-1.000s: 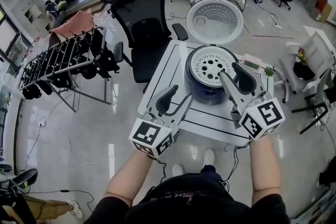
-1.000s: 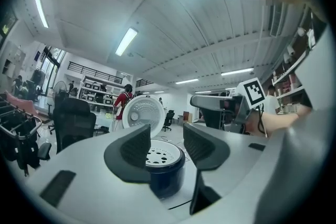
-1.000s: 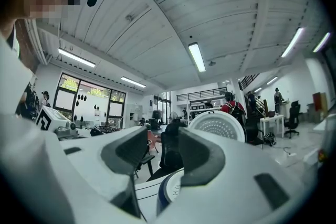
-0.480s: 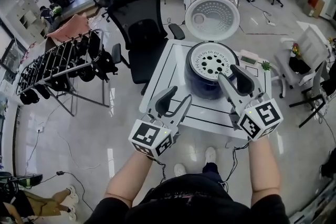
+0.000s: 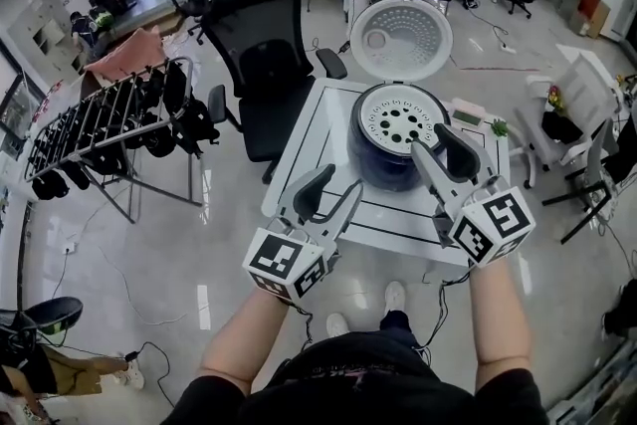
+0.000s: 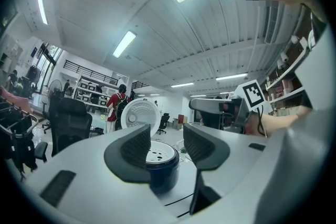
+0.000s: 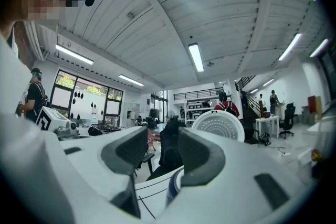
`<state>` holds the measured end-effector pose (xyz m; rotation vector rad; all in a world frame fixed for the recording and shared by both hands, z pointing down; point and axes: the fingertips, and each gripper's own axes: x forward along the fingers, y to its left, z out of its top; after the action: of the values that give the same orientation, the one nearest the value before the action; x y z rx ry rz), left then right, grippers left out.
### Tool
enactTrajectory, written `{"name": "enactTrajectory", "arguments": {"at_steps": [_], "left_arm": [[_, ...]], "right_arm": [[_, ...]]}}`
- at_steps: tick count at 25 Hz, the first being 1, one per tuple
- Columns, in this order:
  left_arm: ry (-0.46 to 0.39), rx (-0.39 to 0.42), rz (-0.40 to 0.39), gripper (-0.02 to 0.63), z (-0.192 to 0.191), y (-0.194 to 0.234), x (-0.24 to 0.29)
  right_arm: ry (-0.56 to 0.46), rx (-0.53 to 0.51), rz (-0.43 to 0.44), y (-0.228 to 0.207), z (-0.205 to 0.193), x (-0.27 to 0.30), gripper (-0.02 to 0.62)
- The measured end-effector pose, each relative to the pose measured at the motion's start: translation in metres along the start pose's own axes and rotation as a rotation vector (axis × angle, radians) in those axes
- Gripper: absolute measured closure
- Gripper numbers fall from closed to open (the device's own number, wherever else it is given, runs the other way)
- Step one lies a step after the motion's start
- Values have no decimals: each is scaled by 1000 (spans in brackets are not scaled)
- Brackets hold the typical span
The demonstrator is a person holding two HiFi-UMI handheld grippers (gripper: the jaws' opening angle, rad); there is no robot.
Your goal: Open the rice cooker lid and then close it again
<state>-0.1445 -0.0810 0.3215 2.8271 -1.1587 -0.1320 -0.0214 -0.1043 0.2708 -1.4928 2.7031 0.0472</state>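
The left hand-held gripper point(image 5: 336, 184) and right hand-held gripper point(image 5: 435, 142) are hovering just short of the round dark-blue rice cooker point(image 5: 383, 164) on the white bench point(image 5: 323, 124), with jaws apart and gripping nothing. Behind the cooker, its round white lid point(image 5: 401, 40) is standing fully raised, so closing is probably pending, which is calling for reaching over the cooker and pushing the lid down. The right hand-held gripper is masking the cooker's near rim, and the hinge is not showing.

You have one rice cooker point(image 5: 393, 119) with one lid point(image 5: 402, 39) on one white tabletop point(image 5: 318, 144). You hold two grippers, the left gripper point(image 5: 338, 182) and the right gripper point(image 5: 433, 139), each with two jaws. Beside the tabletop you have one black office chair point(image 5: 269, 55) and one rack point(image 5: 109, 124).
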Motion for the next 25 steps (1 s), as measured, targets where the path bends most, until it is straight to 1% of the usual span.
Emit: {"name": "enactTrajectory", "arguments": {"at_steps": [8,12,18,25], "left_arm": [[3,-4,-29,407,-3,6,-2],[10,-5,-39,407,-5,9,3],[15,-6,-33,407,-6,16,27],[15,-3,11,407,-4,21,79]], "right_arm": [[16,0,-11,4,-3,6,408],[18,13,-22,-6,-4,9,408],[22,23,-42,-50,0,21,408],[40,21,-26,-127,5,47,408]]}}
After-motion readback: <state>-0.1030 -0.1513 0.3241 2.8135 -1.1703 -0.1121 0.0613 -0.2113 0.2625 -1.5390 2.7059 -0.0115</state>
